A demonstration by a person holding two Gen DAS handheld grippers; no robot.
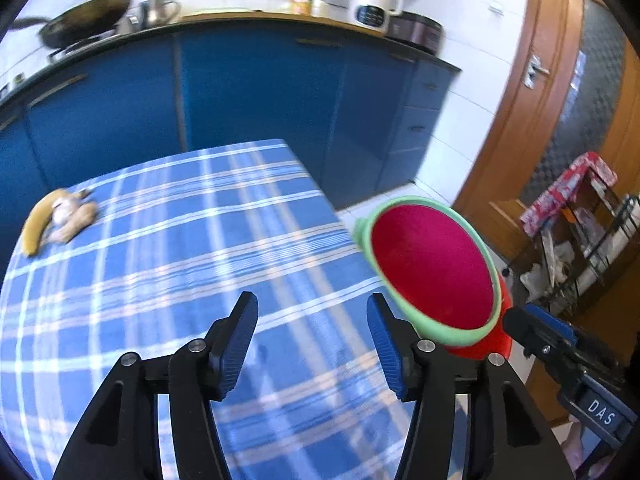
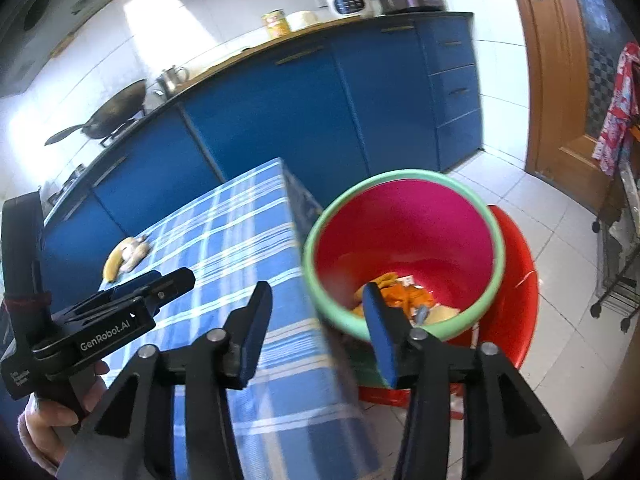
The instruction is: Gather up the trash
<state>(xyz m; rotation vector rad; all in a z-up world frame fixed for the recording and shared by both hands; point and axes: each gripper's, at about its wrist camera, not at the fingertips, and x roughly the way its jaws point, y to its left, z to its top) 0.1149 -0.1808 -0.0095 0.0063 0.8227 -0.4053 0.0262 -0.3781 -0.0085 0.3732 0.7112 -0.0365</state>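
Your left tool [image 1: 312, 344] hangs over the near part of the desk [image 1: 180, 280], jaws apart, nothing between them. Your right tool [image 2: 316, 336] sits at the desk's right edge, jaws also apart and empty; its right finger overlaps the rim of the bin [image 2: 400, 256] in that view, but contact can't be confirmed.

The bin, pink inside with a green rim, is just beside the desk's right edge, apparently nested in a red bucket [image 2: 516, 280] on the floor. Orange and yellow scraps [image 2: 404, 298] already lie at its bottom, so part of the collecting looks done.

Left to do: the banana [image 1: 38, 222] and the pale peelings [image 1: 74, 216] touching it, at the far left of the desk, well apart from both tools. No other trash is visible on the cloth.
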